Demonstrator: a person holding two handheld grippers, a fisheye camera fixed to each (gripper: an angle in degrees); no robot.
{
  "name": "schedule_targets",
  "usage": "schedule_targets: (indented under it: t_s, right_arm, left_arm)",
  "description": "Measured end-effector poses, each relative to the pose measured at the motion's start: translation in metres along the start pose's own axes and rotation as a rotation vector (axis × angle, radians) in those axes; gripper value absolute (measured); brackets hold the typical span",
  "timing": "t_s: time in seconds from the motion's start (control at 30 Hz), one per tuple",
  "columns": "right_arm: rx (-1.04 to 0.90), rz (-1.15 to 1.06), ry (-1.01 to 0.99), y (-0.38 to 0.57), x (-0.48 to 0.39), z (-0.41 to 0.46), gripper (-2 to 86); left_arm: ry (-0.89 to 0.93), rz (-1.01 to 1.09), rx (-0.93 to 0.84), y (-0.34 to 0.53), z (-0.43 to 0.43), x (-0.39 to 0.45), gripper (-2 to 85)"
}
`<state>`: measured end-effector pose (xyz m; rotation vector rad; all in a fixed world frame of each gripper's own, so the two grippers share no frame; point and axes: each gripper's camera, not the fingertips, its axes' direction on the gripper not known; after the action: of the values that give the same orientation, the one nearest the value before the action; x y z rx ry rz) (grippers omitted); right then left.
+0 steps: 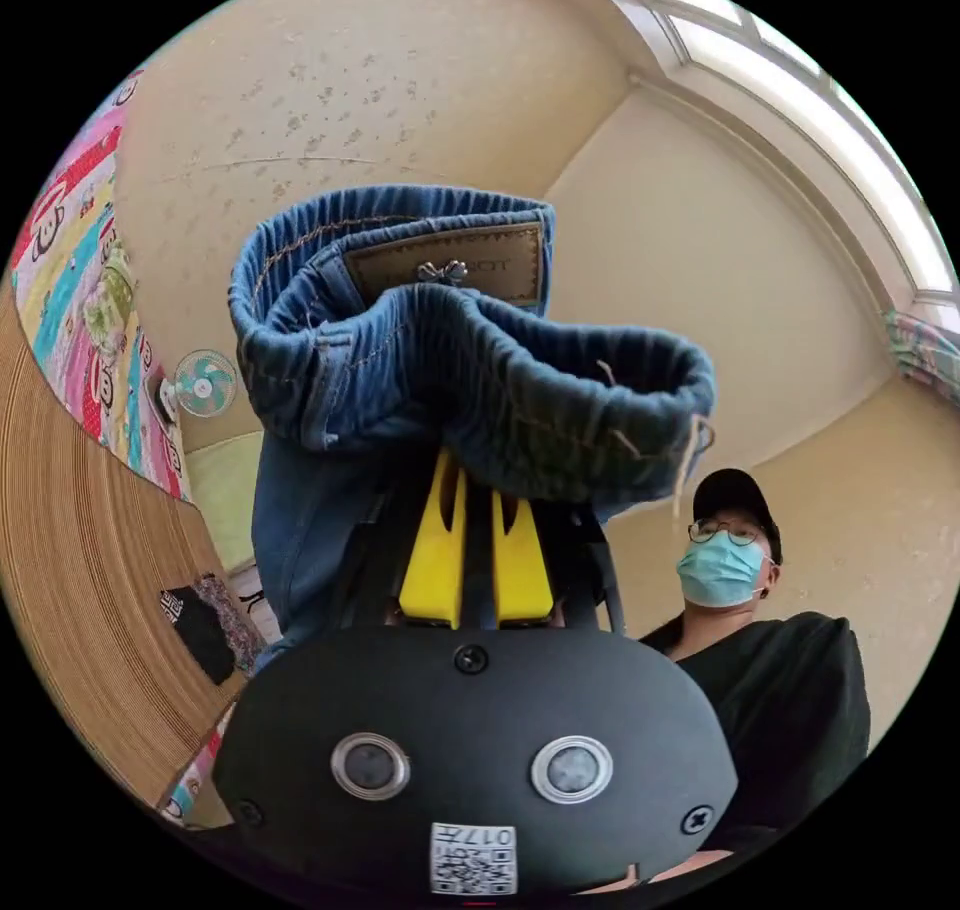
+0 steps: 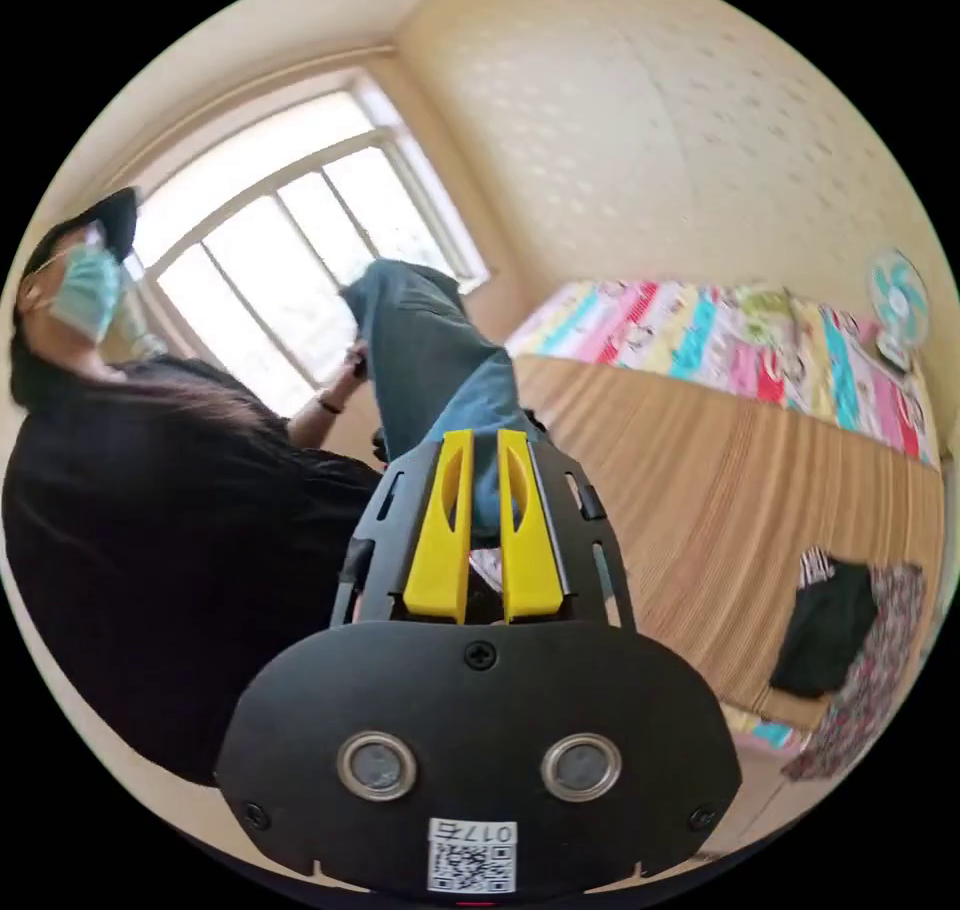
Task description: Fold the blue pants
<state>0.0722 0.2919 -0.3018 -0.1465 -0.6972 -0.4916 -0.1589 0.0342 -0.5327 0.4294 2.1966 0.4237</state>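
The blue pants point(image 1: 440, 350) hang in the air, their elastic waistband bunched over the left hand-held gripper point(image 1: 478, 490), whose yellow jaws are closed on the denim. In the right gripper view, the right hand-held gripper point(image 2: 484, 450) pinches another part of the pants point(image 2: 430, 360), jaws nearly together with cloth between. A person point(image 2: 150, 510) stands at nine o'clock; a bed point(image 2: 760, 490) with a woven mat lies at three o'clock, dark clothes point(image 2: 830, 630) on it.

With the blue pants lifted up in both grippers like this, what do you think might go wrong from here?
The left gripper pinches only a bunched bit of the blue pants waistband, which might slip free. The right gripper grips a thin edge, so the pants may land twisted on the woven mat.
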Motion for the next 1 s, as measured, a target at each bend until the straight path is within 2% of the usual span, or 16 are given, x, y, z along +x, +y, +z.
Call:
schedule_targets:
  t_s: [0.1,0.17,0.23,0.33,0.37,0.43,0.57,0.67,0.83,1.0]
  right_arm:
    - [0.222,0.009,-0.105,-0.003,0.001,-0.018,6.2]
    - [0.294,-0.034,-0.206,-0.026,-0.013,-0.004,9.3]
    - [0.2,-0.081,-0.364,-0.072,-0.039,0.047,13.3]
    - [-0.038,-0.04,-0.39,-0.104,-0.057,0.123,13.7]
    - [-0.03,-0.007,-0.392,-0.102,-0.053,0.128,13.5]
    - [0.066,0.089,-0.458,-0.083,-0.03,0.124,7.8]
    - [0.135,0.052,-0.623,-0.065,-0.021,0.113,2.2]
    - [0.19,-0.027,-0.626,-0.065,-0.034,0.095,1.4]
    - [0.458,-0.191,-0.75,-0.077,-0.055,0.02,0.9]
    - [0.587,-0.373,-0.827,-0.098,-0.098,-0.047,0.7]
  left_arm:
    - [-0.136,0.157,-0.246,0.006,0.049,0.017,2.9]
    - [-0.202,0.132,-0.397,0.026,0.082,0.001,2.7]
    - [-0.32,0.082,-0.528,0.071,0.115,-0.03,2.3]
    - [-0.342,-0.036,-0.577,0.124,0.133,-0.071,1.5]
    - [-0.379,-0.069,-0.559,0.13,0.13,-0.077,1.3]
    - [-0.397,-0.146,-0.489,0.134,0.102,-0.09,0.8]
    - [-0.418,-0.103,-0.532,0.136,0.085,-0.074,1.4]
    - [-0.445,-0.068,-0.56,0.143,0.081,-0.061,2.9]
    - [-0.227,-0.11,-0.472,0.139,0.042,-0.055,9.4]
    - [-0.28,-0.11,-0.459,0.141,0.004,-0.043,17.0]
